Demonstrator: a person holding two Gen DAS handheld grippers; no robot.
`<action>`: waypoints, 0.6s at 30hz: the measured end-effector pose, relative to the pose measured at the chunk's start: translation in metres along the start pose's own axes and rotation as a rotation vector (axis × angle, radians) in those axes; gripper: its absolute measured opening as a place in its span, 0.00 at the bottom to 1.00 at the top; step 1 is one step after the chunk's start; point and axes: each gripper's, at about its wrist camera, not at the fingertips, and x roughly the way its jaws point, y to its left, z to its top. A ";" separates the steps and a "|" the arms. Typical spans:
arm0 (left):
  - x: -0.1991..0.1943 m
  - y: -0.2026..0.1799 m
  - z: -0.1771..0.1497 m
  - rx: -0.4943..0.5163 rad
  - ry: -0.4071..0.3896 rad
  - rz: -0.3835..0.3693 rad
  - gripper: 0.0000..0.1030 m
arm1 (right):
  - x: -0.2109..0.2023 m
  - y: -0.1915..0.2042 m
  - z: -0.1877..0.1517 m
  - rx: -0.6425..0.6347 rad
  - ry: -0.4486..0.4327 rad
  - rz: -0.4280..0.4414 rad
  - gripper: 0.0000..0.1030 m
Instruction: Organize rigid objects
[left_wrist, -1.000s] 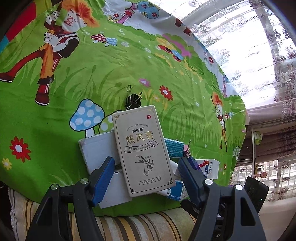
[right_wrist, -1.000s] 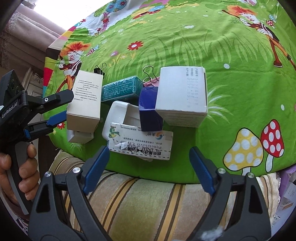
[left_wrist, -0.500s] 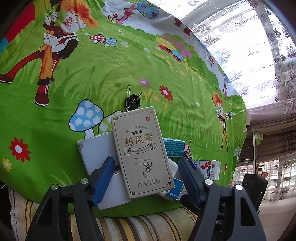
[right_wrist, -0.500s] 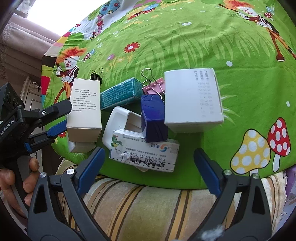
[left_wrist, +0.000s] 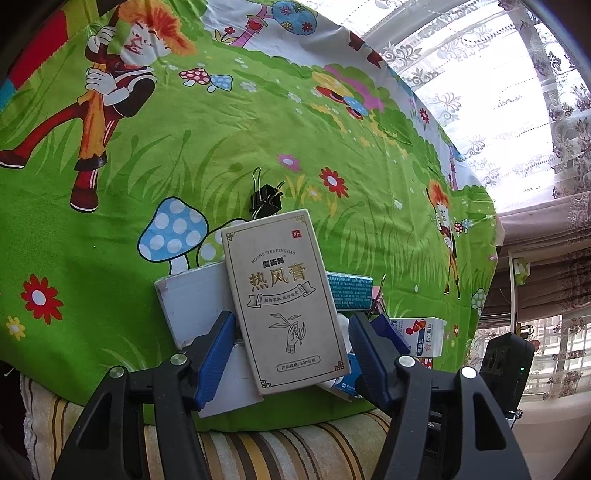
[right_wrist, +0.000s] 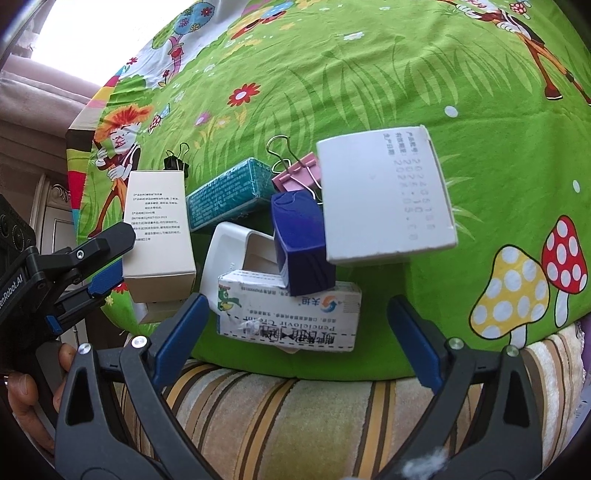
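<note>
Left gripper (left_wrist: 291, 328) jaws closing round beige box (left_wrist: 284, 299) | long axis along fingers | right gripper (right_wrist: 295, 314) wide, empty

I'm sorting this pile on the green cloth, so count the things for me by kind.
Boxes: 6 (cream box, small white box, teal box, dark blue box, large white box, printed white box)
Binder clips: 2 (black clip, pink clip)
White open-sided case: 1
Total: 9

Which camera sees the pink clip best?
The right wrist view. There the pink clip shows its whole pink body and wire handles, tucked between the teal box and the big white box. The left wrist view shows only a sliver behind the boxes.
</note>
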 end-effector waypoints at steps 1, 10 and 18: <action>0.000 -0.001 0.000 0.001 0.001 -0.001 0.60 | 0.000 0.000 0.000 0.000 0.001 0.001 0.96; 0.001 -0.001 0.000 0.003 0.003 0.003 0.55 | 0.004 0.005 0.002 -0.014 -0.002 -0.005 0.92; -0.001 -0.001 -0.001 0.006 -0.011 -0.008 0.54 | 0.004 0.003 -0.001 -0.020 0.002 0.011 0.78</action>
